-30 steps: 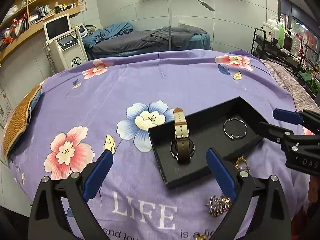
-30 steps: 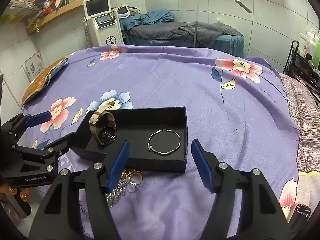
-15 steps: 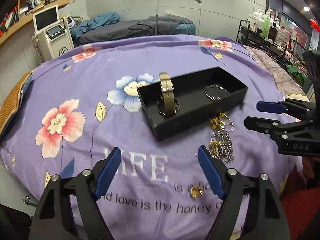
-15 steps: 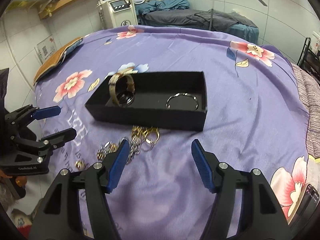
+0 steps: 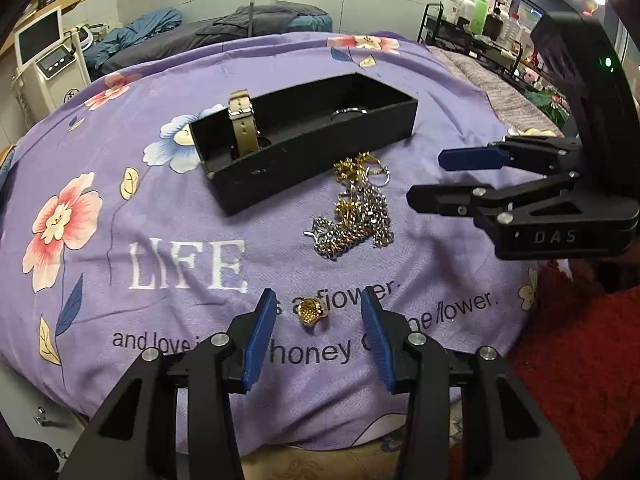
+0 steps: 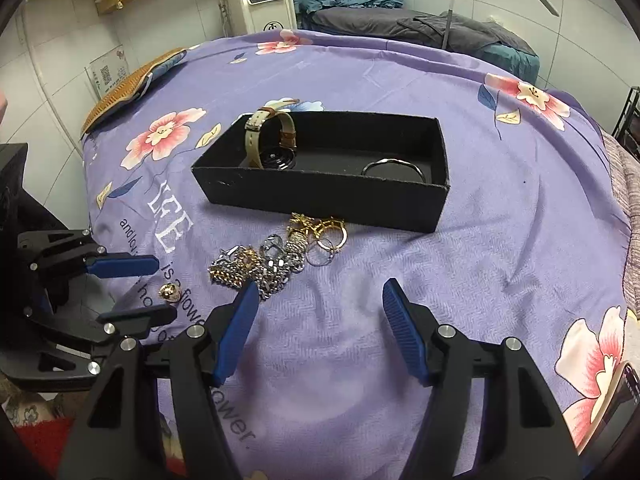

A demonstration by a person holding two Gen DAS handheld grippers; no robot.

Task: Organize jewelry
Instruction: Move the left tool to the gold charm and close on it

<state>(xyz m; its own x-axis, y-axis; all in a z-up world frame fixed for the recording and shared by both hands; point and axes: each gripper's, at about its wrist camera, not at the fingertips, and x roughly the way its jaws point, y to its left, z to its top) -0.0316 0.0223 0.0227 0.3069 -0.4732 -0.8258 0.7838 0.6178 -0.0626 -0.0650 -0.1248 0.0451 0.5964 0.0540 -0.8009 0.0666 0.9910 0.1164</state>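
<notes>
My left hand-held gripper (image 5: pixel 318 316) is closing around the gold ring (image 5: pixel 311 310), pads not touching. Right hand-held gripper (image 6: pixel 316 292) gapes empty over bare bedspread (image 6: pixel 500 240); its view alone shows the bangle (image 6: pixel 394 168) whole.

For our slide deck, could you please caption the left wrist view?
Left gripper closing around a small gold ring on the purple bedspread, not yet gripping.

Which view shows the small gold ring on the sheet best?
Left wrist: the gold ring lies close and unblocked between the closing left hand-held gripper blades, untouched. In the right wrist view it is small, near the left edge, between that gripper's blades.
</notes>
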